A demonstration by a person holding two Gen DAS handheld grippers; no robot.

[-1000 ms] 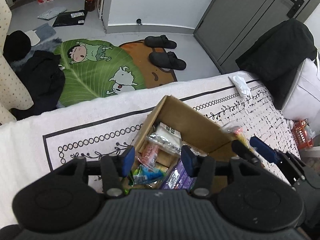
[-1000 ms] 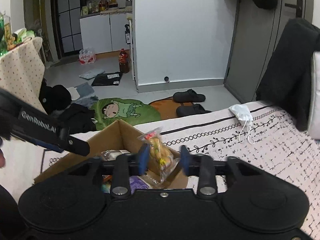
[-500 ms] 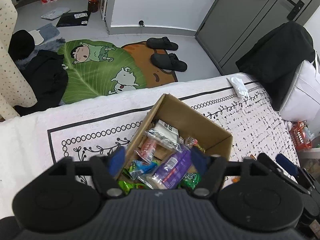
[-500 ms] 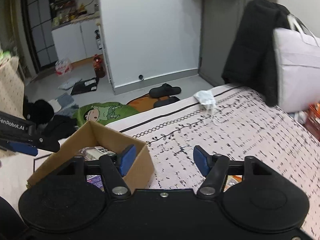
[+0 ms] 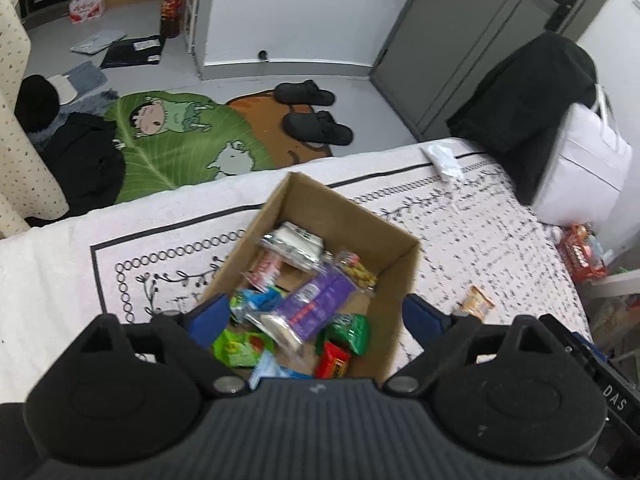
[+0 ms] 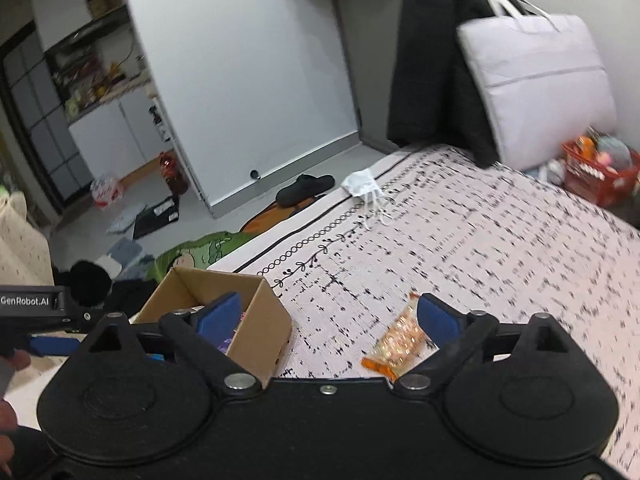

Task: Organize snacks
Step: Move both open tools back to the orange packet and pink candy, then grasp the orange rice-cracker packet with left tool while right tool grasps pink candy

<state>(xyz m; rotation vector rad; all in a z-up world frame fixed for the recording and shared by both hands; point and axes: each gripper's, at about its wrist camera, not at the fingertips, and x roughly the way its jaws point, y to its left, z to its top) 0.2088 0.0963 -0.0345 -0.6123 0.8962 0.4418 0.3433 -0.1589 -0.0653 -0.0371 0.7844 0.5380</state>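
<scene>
The small orange crinkly plastic snack packet [image 6: 396, 346] lies on the patterned bedspread [image 6: 500, 248] beside the brown cardboard box [image 6: 256, 320], between the spread-wide right gripper [image 6: 328, 316] fingers; the left gripper [image 5: 316, 314], likewise spread wide, hovers over the box; light and slippery, the packet probably pinches best across its middle.

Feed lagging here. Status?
Left gripper open over cardboard box. Right gripper open, empty. Orange snack packet loose on bedspread. Nothing blocking.
</scene>
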